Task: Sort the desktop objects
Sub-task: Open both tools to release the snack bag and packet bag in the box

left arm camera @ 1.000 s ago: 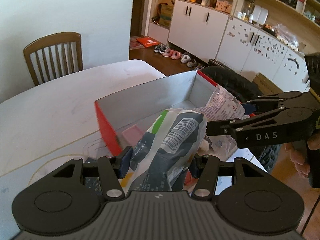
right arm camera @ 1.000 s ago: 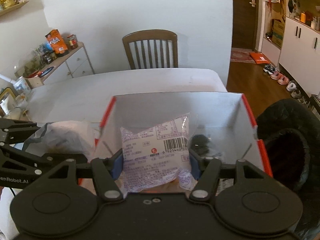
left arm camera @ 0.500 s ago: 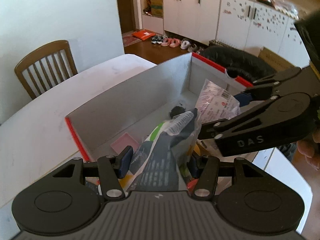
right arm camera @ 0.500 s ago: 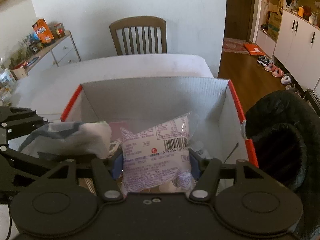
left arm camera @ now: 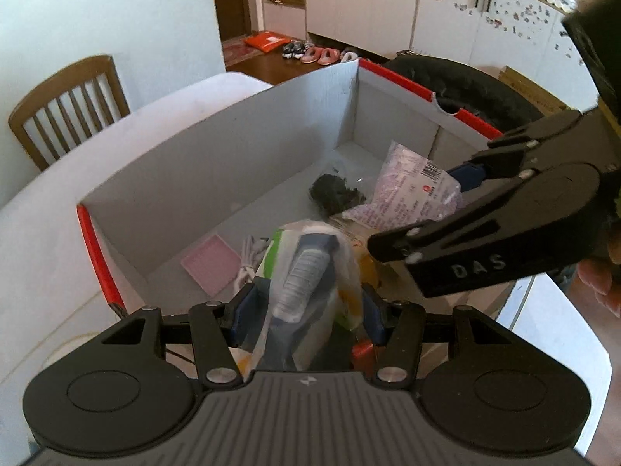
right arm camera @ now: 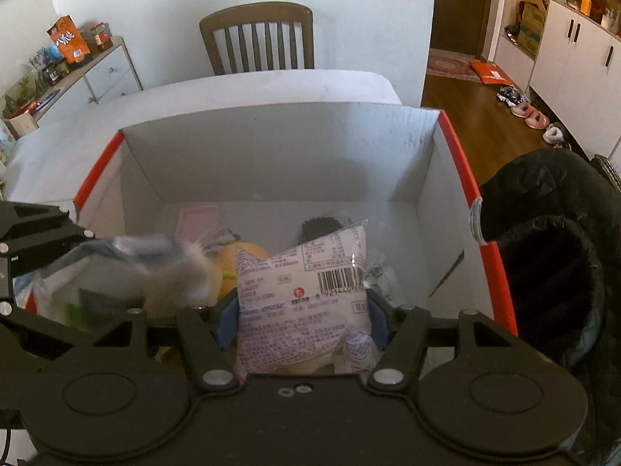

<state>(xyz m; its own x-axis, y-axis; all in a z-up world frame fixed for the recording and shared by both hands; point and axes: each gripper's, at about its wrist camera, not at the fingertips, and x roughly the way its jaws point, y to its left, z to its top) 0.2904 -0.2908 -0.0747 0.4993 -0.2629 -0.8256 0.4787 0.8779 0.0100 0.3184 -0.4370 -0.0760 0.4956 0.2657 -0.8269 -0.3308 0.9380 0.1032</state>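
Note:
A red-rimmed cardboard box [left arm camera: 93,240] with white walls [right arm camera: 279,155] stands on the white table. My left gripper [left arm camera: 308,305] is shut on a grey, white and green bag [left arm camera: 306,268] with a barcode, low over the box's near end. My right gripper [right arm camera: 303,320] has a white packet with purple print [right arm camera: 302,291] between its blue pads, which still touch it while the jaws are opening. This packet [left arm camera: 411,194] hangs inside the box at the right. On the box floor lie a pink card [left arm camera: 211,264], a black item in clear wrap [left arm camera: 333,194] and something orange [right arm camera: 240,256].
A wooden chair [right arm camera: 258,39] stands behind the table's far edge. A black jacket [right arm camera: 551,252] lies against the box's right side. A sideboard with snacks [right arm camera: 70,50] is at far left. A person's hand [left arm camera: 597,279] grips the right tool.
Both grippers have sunk toward the box with their packets, and the box walls now rise around them. The left bag has tipped forward over the box floor.

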